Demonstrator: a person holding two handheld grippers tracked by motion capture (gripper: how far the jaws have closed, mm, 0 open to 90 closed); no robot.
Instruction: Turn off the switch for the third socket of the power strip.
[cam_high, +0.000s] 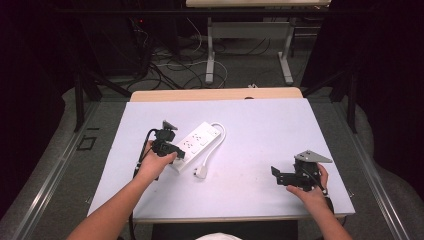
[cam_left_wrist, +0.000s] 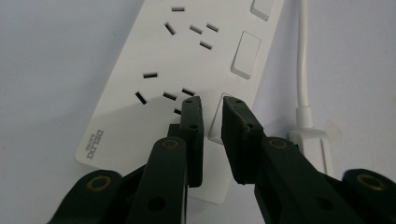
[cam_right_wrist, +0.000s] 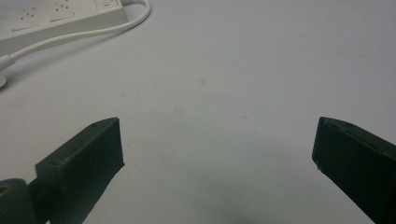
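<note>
A: Left gripper view: the left hand-held gripper (cam_left_wrist: 212, 105) is seen with its jaws drawn nearly together, a narrow gap left between them, poised over the nearest rocker switch (cam_left_wrist: 215, 122) of the power strip (cam_left_wrist: 154, 60). Nothing is pinched; whether the tips actually touch the switch cannot be told.

B: And where is the power strip placed?

A: It is laid flat and slanted on the counter (cam_high: 260, 135), left of centre, with its cord (cam_high: 218, 134) looped round to the plug (cam_high: 201, 172) lying just beside its near end.

B: What could go wrong?

A: The strip is not held down by anything. If the switch is pressed at a slant, the light body could be pushed along the counter or pivoted, and the press would be wasted. The jaw tips could also slide off the rocker onto the socket holes (cam_left_wrist: 161, 93) just beside it, or onto the strip's edge.

B: Is any help offered by the other side?

A: None is judged likely at present. The right hand-held gripper (cam_right_wrist: 217, 149) is held well apart from the strip, with jaws spread wide over bare counter, so no bracing is provided.
</note>
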